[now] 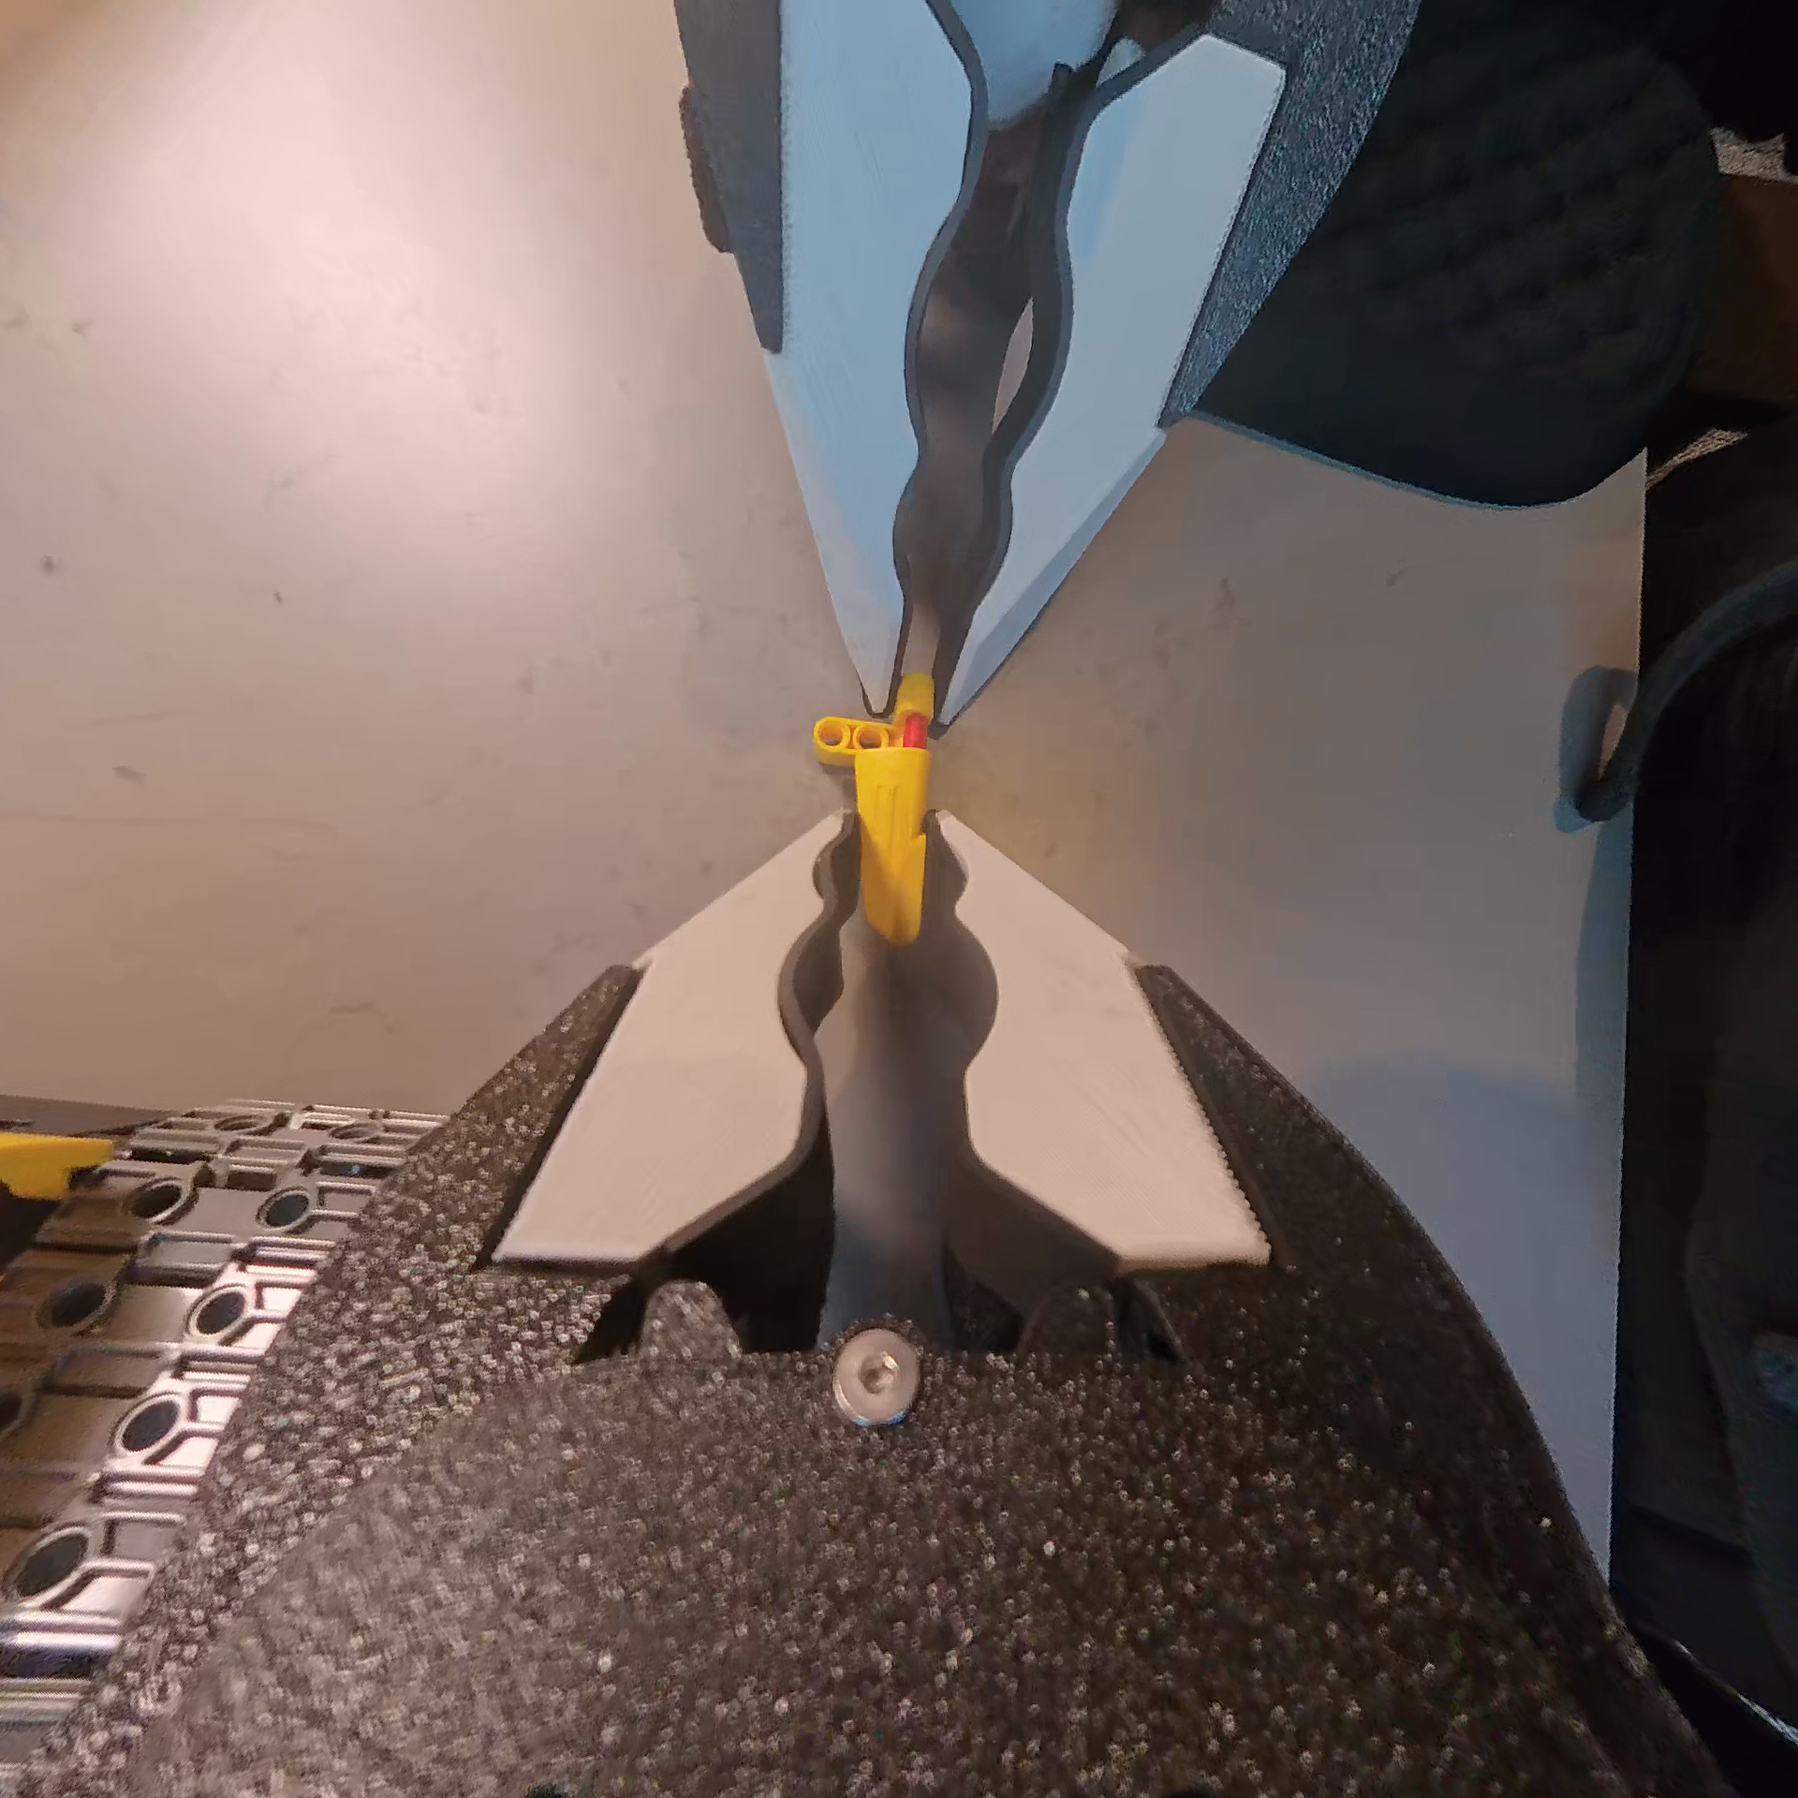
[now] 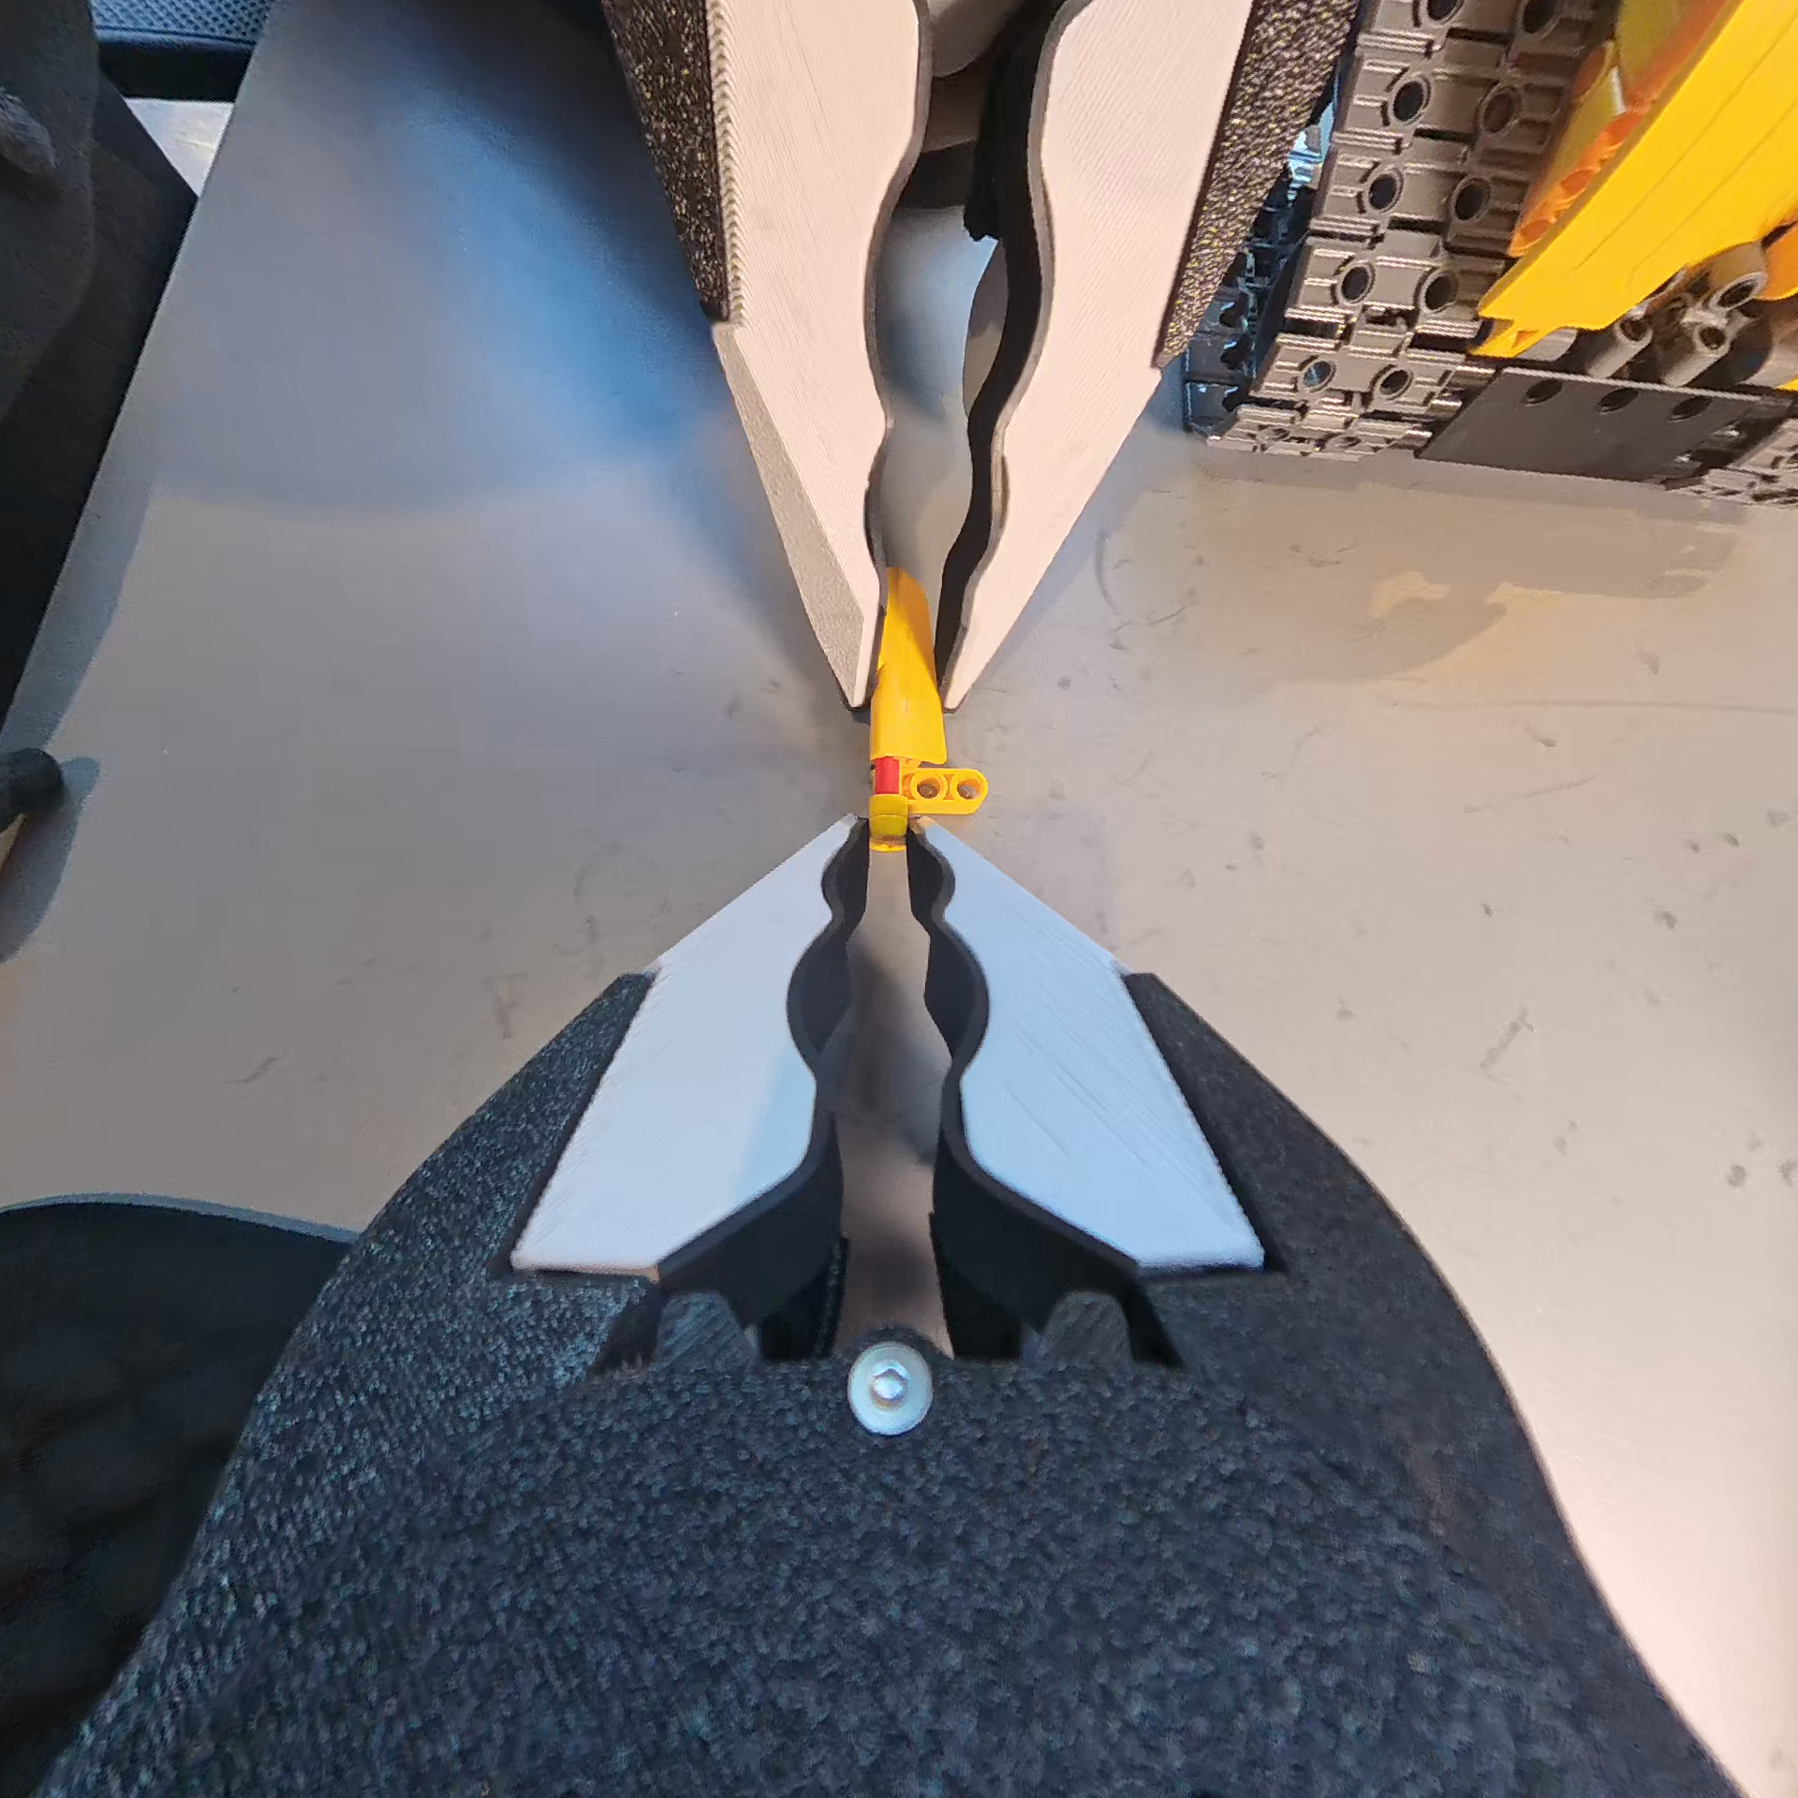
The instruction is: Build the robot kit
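**Hold in hand.** In the left wrist view, my left gripper (image 1: 890, 827) sits at the bottom centre of the frame. Its fingers are clamped on the tapered end of the yellow panel (image 1: 890, 856), which stands up out of the tips towards mid-frame. At the panel's far end there is a red pin (image 1: 913, 732), and a short yellow holed beam (image 1: 856, 737) juts to the left of frame. Directly beyond, the right gripper (image 1: 910, 705) comes down from the top centre. Its tips are closed on a small yellow stub (image 1: 915, 693) just above the pin. The right wrist view shows the same stack mirrored, with the stub between my near tips and the beam pointing to the right of frame.

**Handling note (judgement).**
- Both grips are narrow tip grips.
- The two grippers should be held in one line, since a sideways twist could lever the stub or the pin loose.
- The assembly appears to be held above the table (image 1: 389, 486), but I cannot tell whether it touches the table.

**Surroundings.**
- A grey tracked model (image 2: 1411, 243) with a yellow body occupies the upper right of the right wrist view. It is well apart from the tips.
- Dark fabric (image 1: 1459, 292) and a dark strap (image 1: 1605, 739) lie at the right edge of the left wrist view.
- Nothing lies between the grippers except the held parts.
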Demonstrator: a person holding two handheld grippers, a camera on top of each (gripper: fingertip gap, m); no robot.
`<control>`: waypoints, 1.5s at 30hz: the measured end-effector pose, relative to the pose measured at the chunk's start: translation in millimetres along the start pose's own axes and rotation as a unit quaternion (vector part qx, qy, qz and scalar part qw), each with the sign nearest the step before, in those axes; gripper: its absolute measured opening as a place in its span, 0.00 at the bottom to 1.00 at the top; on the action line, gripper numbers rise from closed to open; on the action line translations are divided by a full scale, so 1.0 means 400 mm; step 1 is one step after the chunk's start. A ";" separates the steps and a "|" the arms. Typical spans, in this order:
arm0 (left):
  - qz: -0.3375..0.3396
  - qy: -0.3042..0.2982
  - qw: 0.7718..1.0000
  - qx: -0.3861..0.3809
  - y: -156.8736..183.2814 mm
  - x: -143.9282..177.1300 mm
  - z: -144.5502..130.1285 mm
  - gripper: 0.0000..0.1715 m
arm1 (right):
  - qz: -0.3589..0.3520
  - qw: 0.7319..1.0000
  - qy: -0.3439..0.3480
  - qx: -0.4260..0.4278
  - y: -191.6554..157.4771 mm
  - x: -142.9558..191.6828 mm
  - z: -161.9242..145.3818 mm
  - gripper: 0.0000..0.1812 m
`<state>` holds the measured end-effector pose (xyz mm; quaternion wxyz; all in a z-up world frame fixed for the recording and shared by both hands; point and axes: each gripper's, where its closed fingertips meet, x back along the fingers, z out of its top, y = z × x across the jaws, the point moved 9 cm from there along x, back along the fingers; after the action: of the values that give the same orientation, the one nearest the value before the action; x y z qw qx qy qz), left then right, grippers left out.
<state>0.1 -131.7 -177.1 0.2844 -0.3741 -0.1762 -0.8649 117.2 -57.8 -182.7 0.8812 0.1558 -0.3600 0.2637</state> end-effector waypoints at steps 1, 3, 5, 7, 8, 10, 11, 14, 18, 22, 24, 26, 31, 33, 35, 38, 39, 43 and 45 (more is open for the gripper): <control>-0.001 0.001 1.000 0.003 -0.001 0.000 0.000 0.07 | 0.000 1.000 0.000 0.001 0.000 0.000 0.000 0.04; -0.004 0.005 1.000 0.010 -0.004 0.002 0.000 0.07 | -0.001 1.000 0.000 0.002 0.000 -0.001 0.001 0.04; -0.004 0.004 1.000 0.008 -0.004 0.002 0.000 0.07 | -0.001 1.000 0.000 0.003 0.000 0.000 0.001 0.04; -0.001 0.002 1.000 0.004 -0.002 0.001 0.000 0.07 | -0.001 1.000 0.000 0.003 0.000 -0.001 0.001 0.04; -0.001 -0.001 1.000 0.003 -0.002 0.001 -0.001 0.07 | -0.001 1.000 0.001 0.004 0.000 -0.001 0.001 0.04; 0.003 -0.007 1.000 -0.002 0.000 0.000 -0.002 0.07 | 0.000 1.000 0.001 0.004 0.000 -0.002 0.001 0.04; 0.007 -0.010 1.000 -0.006 0.001 -0.001 -0.001 0.07 | -0.001 1.000 0.002 0.005 0.000 -0.002 0.001 0.04; 0.012 -0.016 1.000 -0.014 0.005 0.000 0.000 0.07 | 0.001 1.000 0.003 0.008 0.000 -0.002 0.001 0.04; 0.012 -0.022 1.000 -0.015 0.006 0.000 0.002 0.07 | 0.002 1.000 0.002 0.010 -0.001 -0.003 0.003 0.04; 0.014 -0.027 0.999 -0.014 0.005 0.001 0.004 0.07 | -0.002 1.000 -0.008 0.014 -0.001 -0.004 0.007 0.04; 0.012 -0.026 1.000 -0.012 0.005 0.002 0.006 0.07 | -0.003 1.000 -0.018 0.015 -0.001 -0.004 0.011 0.04; 0.008 -0.022 1.000 -0.008 0.003 0.003 0.005 0.07 | -0.004 1.000 -0.023 0.011 -0.001 -0.005 0.014 0.04; 0.024 -0.015 0.999 -0.024 0.006 0.005 0.008 0.07 | -0.005 1.000 -0.025 0.005 0.002 -0.005 0.014 0.04; 0.022 -0.010 0.999 -0.025 0.007 0.007 0.011 0.07 | -0.003 1.000 -0.022 0.004 0.002 -0.004 0.012 0.04; 0.025 -0.011 0.999 -0.029 0.008 0.007 0.011 0.07 | -0.002 1.000 -0.021 0.004 0.003 -0.005 0.012 0.04; 0.029 -0.006 0.999 -0.039 0.010 0.008 0.013 0.07 | 0.002 1.000 -0.020 0.002 0.005 -0.005 0.012 0.04; 0.032 -0.005 0.999 -0.044 0.010 0.008 0.012 0.07 | 0.003 1.000 -0.018 0.000 0.005 -0.006 0.012 0.04; 0.043 -0.003 0.998 -0.054 0.014 0.008 0.014 0.07 | 0.005 1.000 -0.021 -0.005 0.006 -0.007 0.014 0.04; 0.041 -0.001 0.998 -0.051 0.014 0.008 0.014 0.06 | 0.003 1.000 -0.031 -0.002 0.004 -0.008 0.019 0.03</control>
<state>4.9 -134.0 -170.6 0.3002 -0.3961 -0.1172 -0.8598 110.2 -61.0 -179.5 0.8693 0.1614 -0.3881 0.2603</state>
